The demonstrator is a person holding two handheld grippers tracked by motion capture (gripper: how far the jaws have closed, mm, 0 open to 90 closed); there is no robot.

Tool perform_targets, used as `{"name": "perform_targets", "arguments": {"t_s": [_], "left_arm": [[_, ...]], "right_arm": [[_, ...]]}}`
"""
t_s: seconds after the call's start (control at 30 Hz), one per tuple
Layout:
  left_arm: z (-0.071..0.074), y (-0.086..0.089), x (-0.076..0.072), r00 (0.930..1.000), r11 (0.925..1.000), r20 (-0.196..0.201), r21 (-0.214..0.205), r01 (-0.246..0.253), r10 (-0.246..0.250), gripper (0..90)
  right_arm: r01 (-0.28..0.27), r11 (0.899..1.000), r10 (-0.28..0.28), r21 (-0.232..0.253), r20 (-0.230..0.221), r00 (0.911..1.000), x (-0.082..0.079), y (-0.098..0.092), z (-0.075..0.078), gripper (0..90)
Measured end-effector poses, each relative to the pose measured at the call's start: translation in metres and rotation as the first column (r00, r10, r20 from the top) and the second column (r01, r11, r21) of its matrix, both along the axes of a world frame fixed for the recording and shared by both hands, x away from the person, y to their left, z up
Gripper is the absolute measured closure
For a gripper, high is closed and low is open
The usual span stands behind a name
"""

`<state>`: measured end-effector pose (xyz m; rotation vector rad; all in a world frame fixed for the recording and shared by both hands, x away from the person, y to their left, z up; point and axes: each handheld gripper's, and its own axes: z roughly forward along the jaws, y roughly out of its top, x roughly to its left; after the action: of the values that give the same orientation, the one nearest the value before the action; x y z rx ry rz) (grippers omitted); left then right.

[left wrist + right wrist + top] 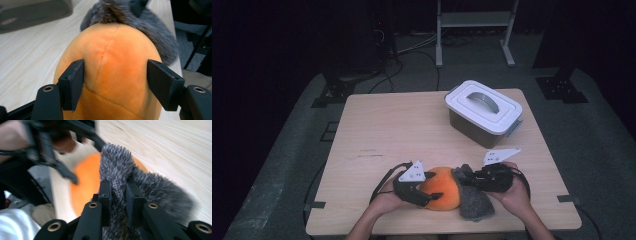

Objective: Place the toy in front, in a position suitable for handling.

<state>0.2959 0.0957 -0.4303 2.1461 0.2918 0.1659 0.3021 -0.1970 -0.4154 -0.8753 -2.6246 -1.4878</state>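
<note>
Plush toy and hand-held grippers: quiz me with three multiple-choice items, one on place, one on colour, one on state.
1. Where does the lidded box stand on the table?
A. far right part
B. near left corner
C. under the toy

2. What colour is the part of the plush toy between the left hand-held gripper's jaws?
A. green
B. orange
C. white

3. What is the right hand-held gripper doing?
A. hanging open over the box
B. lying on the table
C. pinching the grey fur

Answers: 1 A, the high view shows it far right. 2 B, the left gripper view shows orange plush between the jaws. 3 C, the right gripper view shows its jaws clamped on fur.
</note>
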Motion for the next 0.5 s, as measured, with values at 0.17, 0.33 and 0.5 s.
{"name": "perform_targets", "arguments": {"t_s": [0.17, 0.33, 0.5], "left_arm": [[0.0, -0.002, 0.0, 0.9998, 0.9998, 0.002, 0.0, -0.017, 0.017, 31.4], [-0.001, -0.005, -0.001, 0.9993, 0.9993, 0.005, -0.012, -0.037, 0.037, 29.7], [0.0, -0.011, -0.005, 0.9993, 0.9993, 0.016, -0.014, -0.034, 0.035, 26.9]], "right_arm": [[0.001, 0.999, -0.002, 0.049, 0.023, 0.9997, -0.005, -0.004, 0.011, 76.2], [-0.074, 0.996, 0.072, 0.039, 0.057, 0.9958, -0.016, 0.018, 0.017, 76.2], [-0.087, 0.996, 0.085, 0.032, 0.062, 0.9944, -0.017, 0.026, 0.018, 76.3]]}}
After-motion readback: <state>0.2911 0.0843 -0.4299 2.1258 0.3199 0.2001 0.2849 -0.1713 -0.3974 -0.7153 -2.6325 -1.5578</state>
